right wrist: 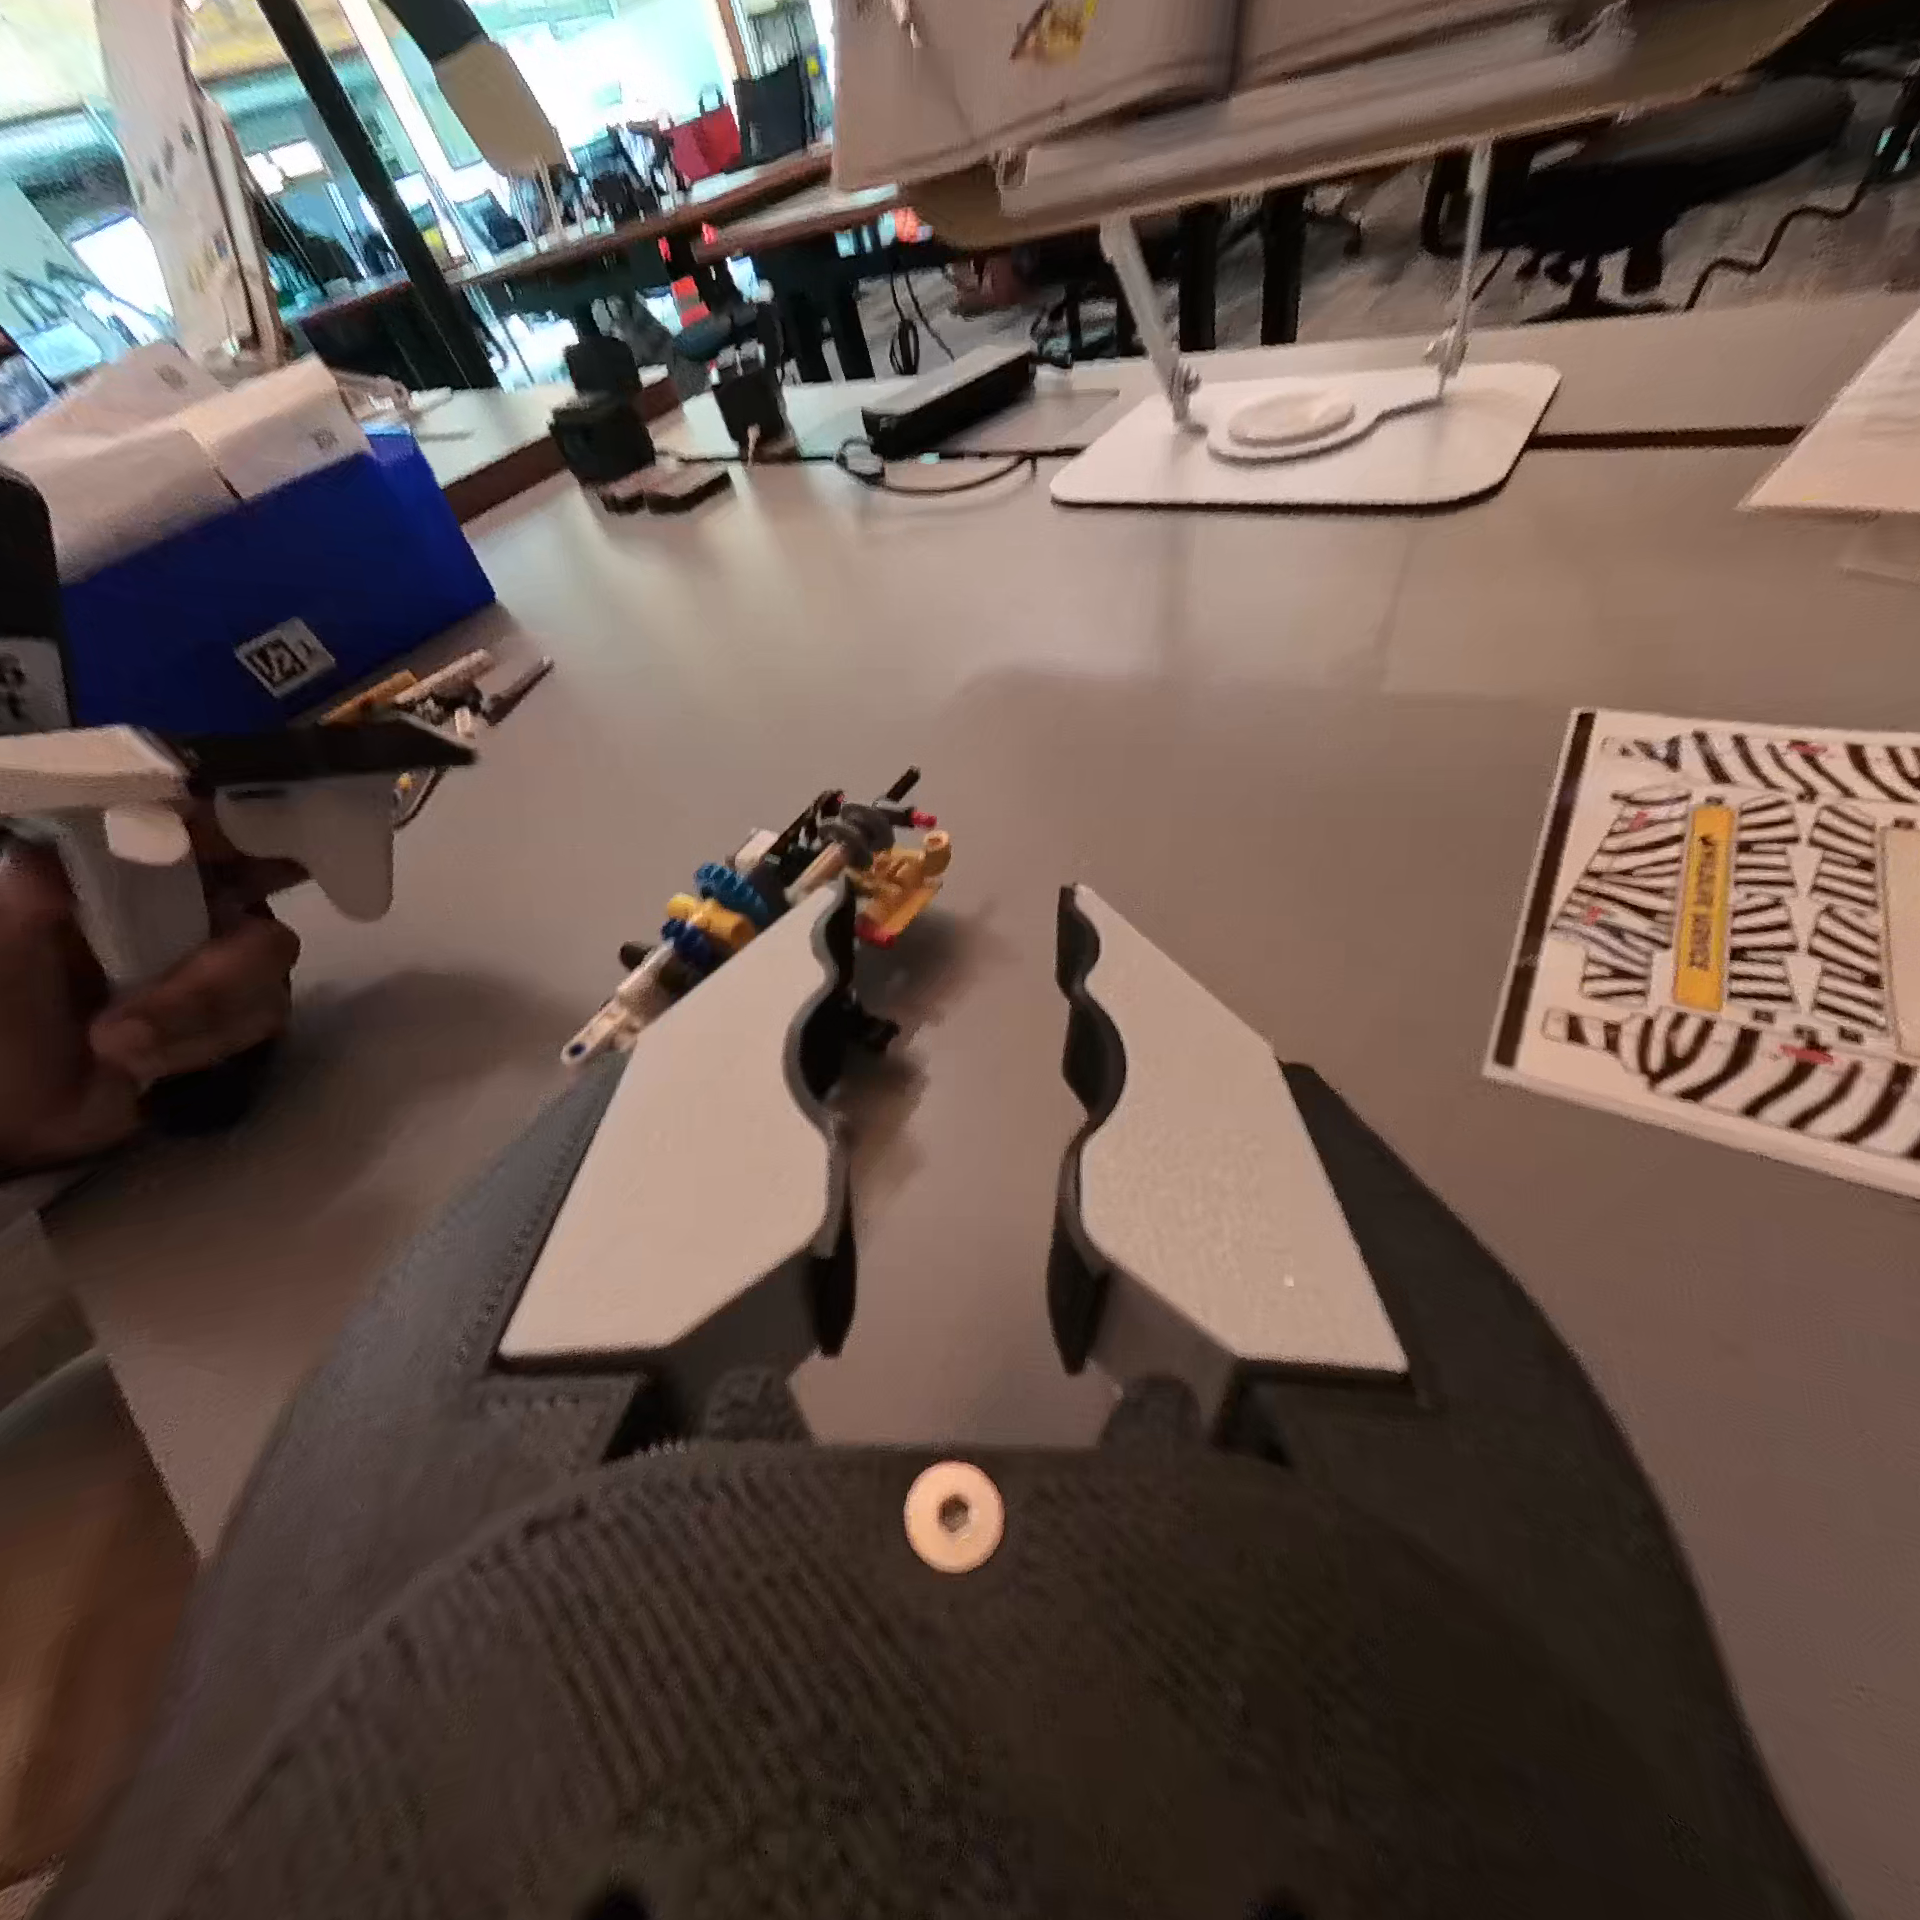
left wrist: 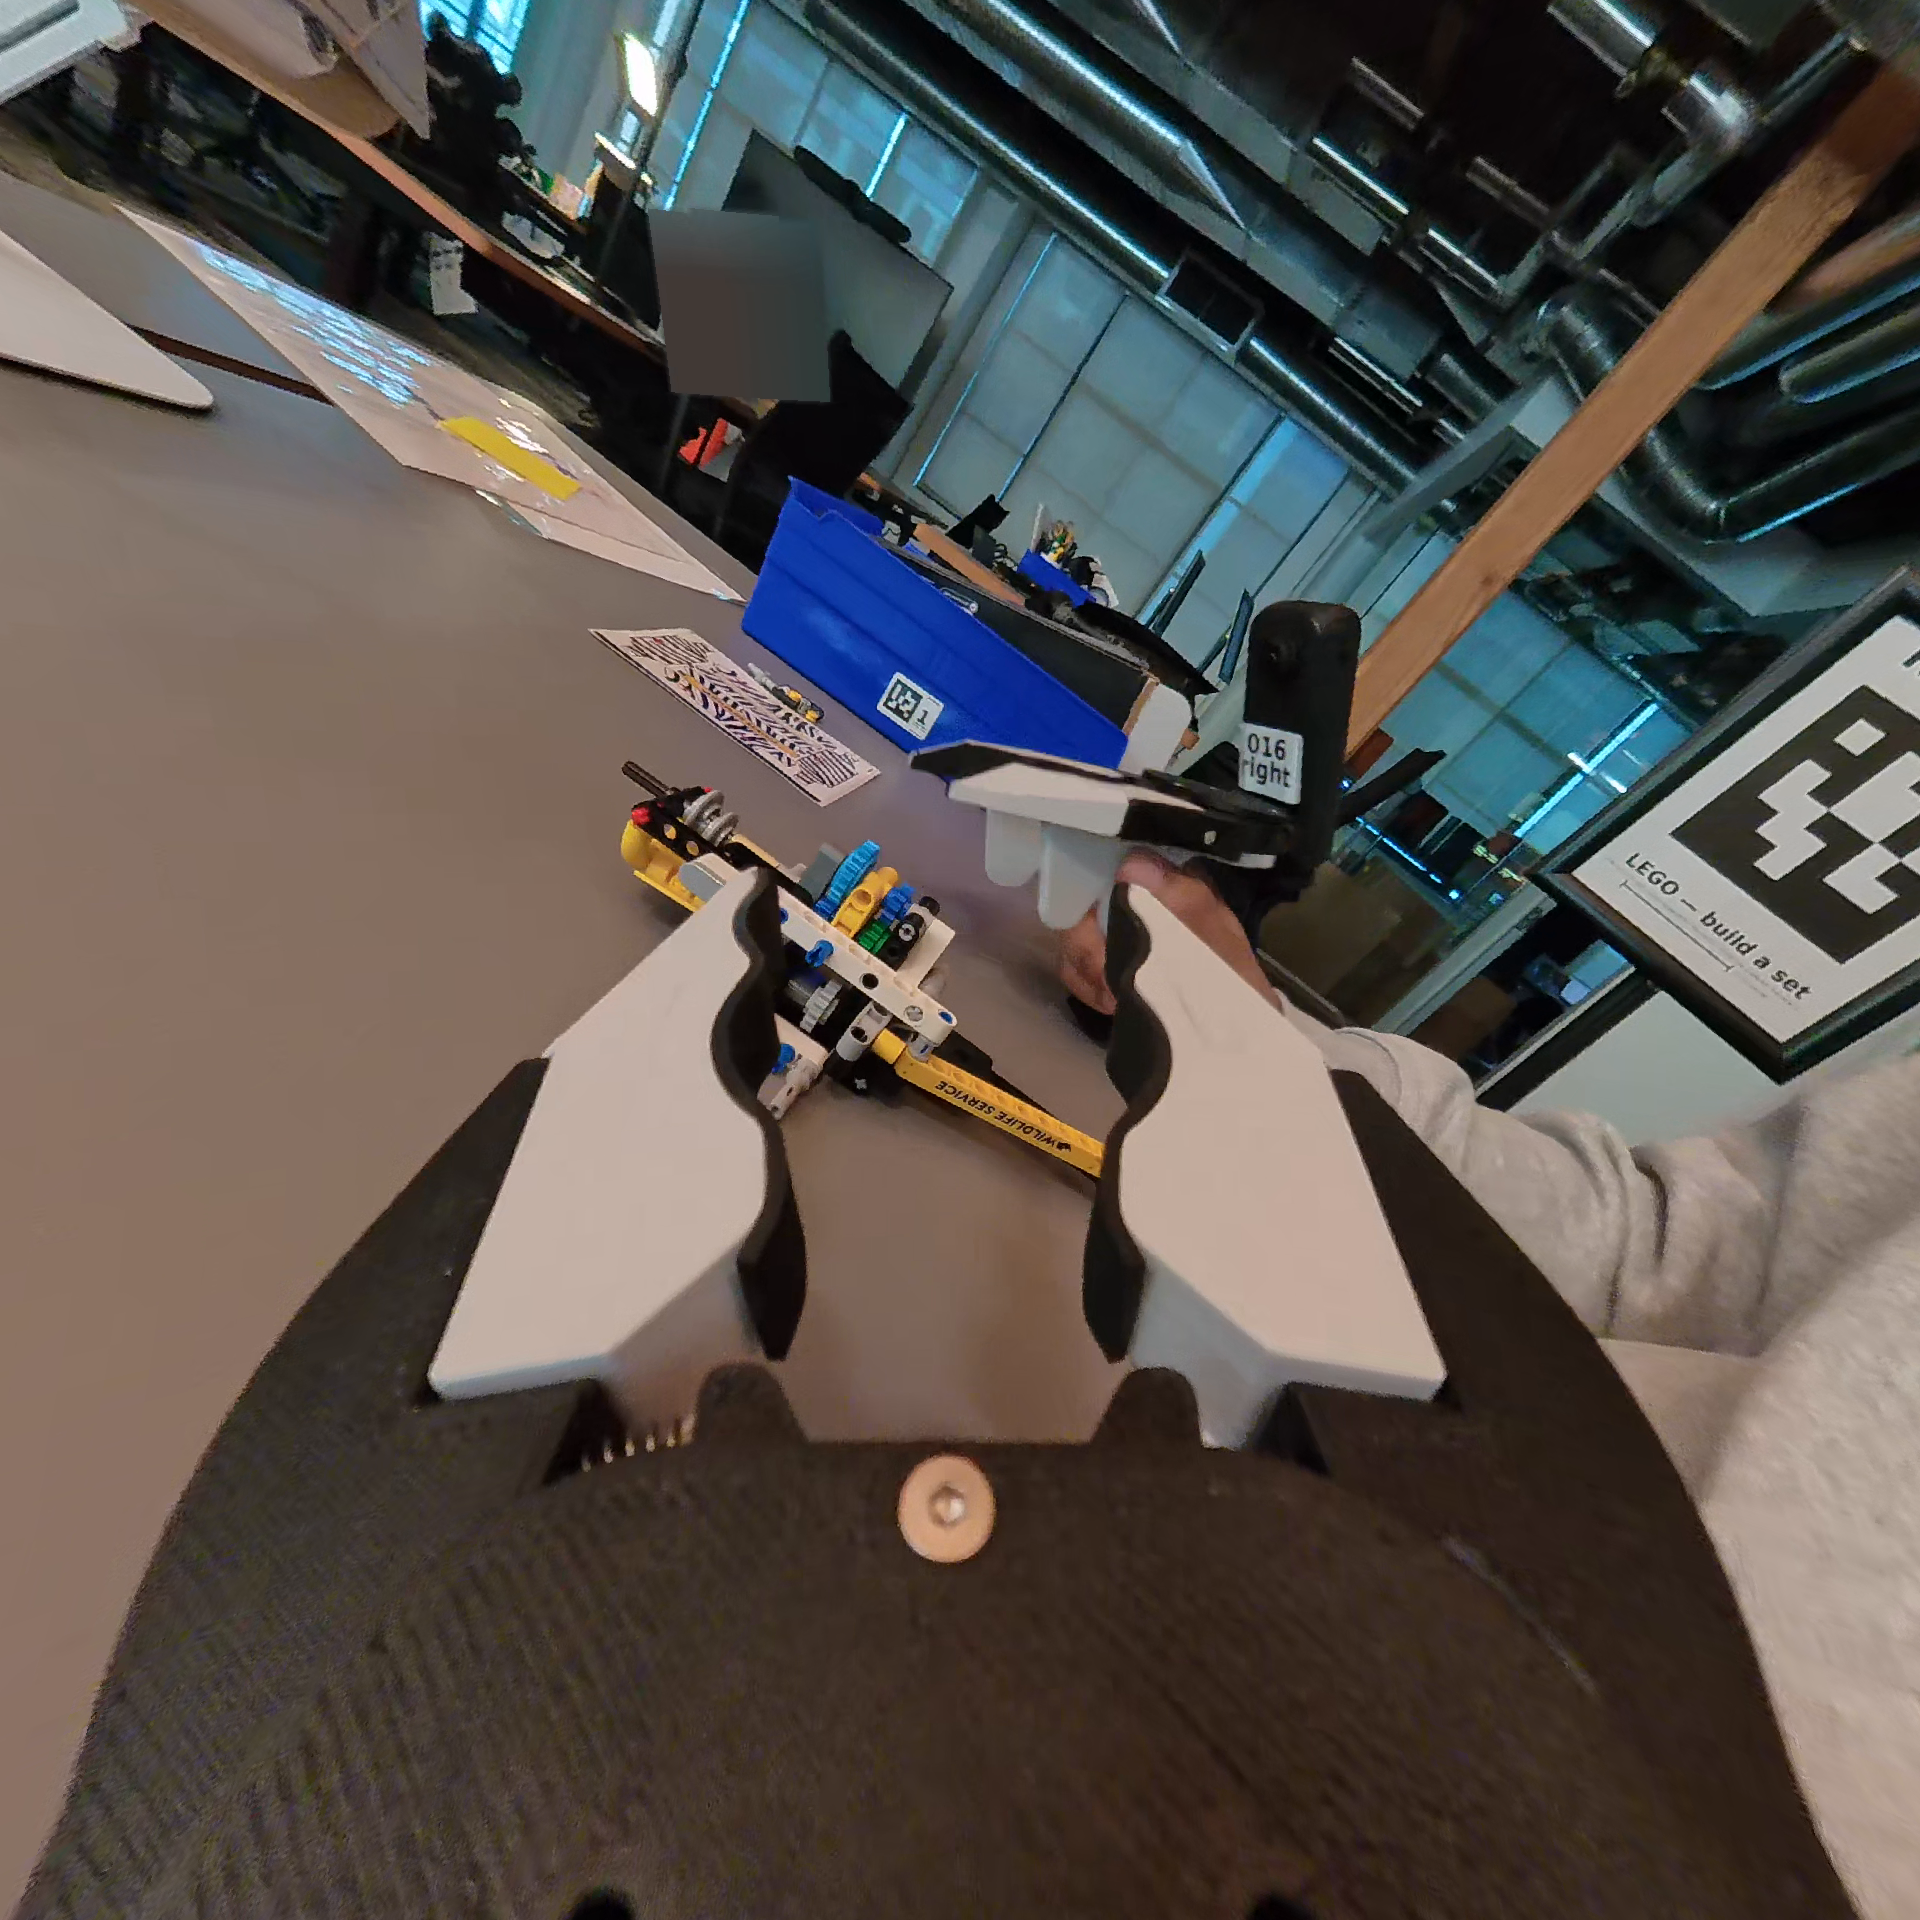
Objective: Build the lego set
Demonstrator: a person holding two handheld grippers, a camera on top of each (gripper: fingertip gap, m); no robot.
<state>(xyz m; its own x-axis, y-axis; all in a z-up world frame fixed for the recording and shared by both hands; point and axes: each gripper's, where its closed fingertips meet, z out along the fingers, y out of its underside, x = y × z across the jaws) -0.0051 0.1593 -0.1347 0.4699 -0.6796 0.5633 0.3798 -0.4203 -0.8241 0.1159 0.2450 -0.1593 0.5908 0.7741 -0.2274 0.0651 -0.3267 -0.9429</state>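
Observation:
A partly built lego model (left wrist: 831, 935) of yellow, white, blue and black pieces lies on the grey table (left wrist: 260, 831). It also shows in the right wrist view (right wrist: 800, 904). My left gripper (left wrist: 940, 925) is open and empty, its left finger in front of the model's near side. My right gripper (right wrist: 951, 914) is open and empty, just right of the model, which its left finger partly hides. The right gripper also shows in the left wrist view (left wrist: 1091, 821), held by a hand beyond the model. The left gripper also shows at the left of the right wrist view (right wrist: 312, 800).
A blue bin (left wrist: 914, 644) stands behind the model, with loose pieces (right wrist: 436, 691) beside it. A zebra-striped sticker sheet (right wrist: 1735, 935) lies on the table, right of my right gripper. A white stand base (right wrist: 1309, 436) sits at the back. A framed sign (left wrist: 1787, 831) stands at the right. Some 15 cm of space lies between my two pairs of fingers.

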